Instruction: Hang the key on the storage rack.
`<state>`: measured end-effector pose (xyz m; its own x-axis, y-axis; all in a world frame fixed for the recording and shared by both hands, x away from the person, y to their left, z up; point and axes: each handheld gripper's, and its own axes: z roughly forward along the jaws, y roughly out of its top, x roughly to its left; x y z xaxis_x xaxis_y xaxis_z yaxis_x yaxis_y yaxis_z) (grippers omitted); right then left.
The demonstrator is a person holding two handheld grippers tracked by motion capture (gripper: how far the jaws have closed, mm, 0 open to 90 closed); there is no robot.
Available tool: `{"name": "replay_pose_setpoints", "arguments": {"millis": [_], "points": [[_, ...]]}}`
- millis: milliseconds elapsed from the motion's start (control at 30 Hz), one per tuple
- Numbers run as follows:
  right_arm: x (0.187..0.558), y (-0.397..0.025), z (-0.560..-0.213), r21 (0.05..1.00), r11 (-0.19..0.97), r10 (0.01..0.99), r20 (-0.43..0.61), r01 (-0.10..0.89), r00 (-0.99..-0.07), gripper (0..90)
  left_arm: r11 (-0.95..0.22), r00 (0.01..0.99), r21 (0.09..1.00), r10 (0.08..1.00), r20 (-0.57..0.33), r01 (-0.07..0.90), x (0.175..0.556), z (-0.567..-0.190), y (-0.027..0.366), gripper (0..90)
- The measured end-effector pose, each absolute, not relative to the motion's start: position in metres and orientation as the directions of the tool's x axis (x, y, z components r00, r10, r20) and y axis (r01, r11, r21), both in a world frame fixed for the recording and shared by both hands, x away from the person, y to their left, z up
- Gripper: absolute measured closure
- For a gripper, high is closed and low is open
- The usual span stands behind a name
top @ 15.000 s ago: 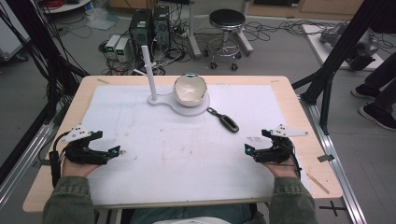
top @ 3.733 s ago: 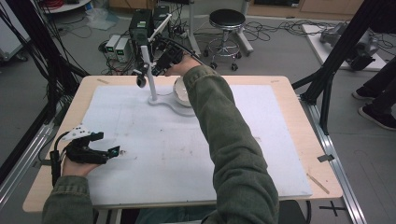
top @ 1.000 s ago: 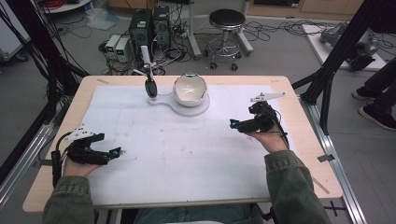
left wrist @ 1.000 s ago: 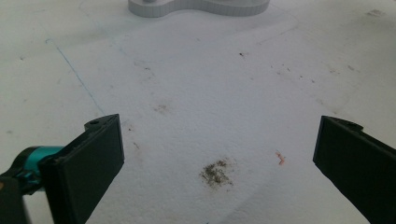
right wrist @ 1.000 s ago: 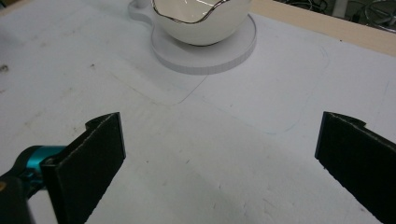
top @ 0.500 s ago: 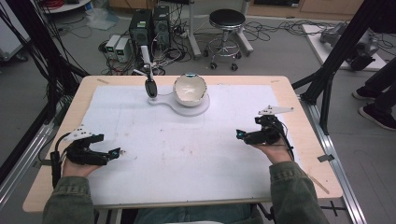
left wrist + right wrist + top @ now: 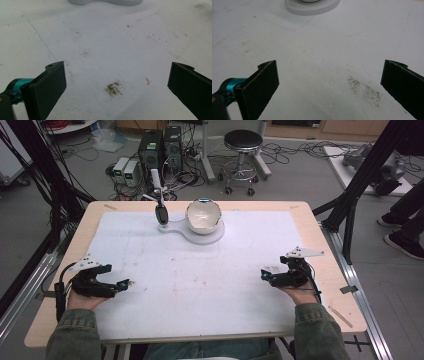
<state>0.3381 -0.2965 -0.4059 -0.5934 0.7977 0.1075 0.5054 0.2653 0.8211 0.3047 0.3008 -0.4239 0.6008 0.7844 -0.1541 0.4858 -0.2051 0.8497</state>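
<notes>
Spoon-like black utensil (image 7: 161,213) hangs on the white post of a flat white stand (image 7: 176,227) at the table's far edge, next to a white ceramic bowl (image 7: 203,216). Looks parked. Both grippers, left (image 7: 122,283) and right (image 7: 265,276), rest on the white mat (image 7: 200,285) well apart, jaws spread wide, holding nothing, so probably idle.

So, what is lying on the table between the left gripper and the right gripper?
Nothing: in the high view, the stretch of white mat between the left gripper and right gripper is bare.

No legible text, labels, brands, numbers or signs in any view. Marks on the white table cover (image 7: 200,280) are stains and faint lines, not writing.
</notes>
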Motion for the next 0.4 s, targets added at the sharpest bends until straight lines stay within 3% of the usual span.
{"name": "replay_pose_setpoints", "arguments": {"millis": [400], "points": [[0.3316,-0.2990,-0.4138,0.827,0.261,0.829,0.072,0.498,-0.554,0.5,-0.227,0.607,0.840,0.781,-0.146,0.493,0.3071,-0.4268,0.2978,2.3]]}}
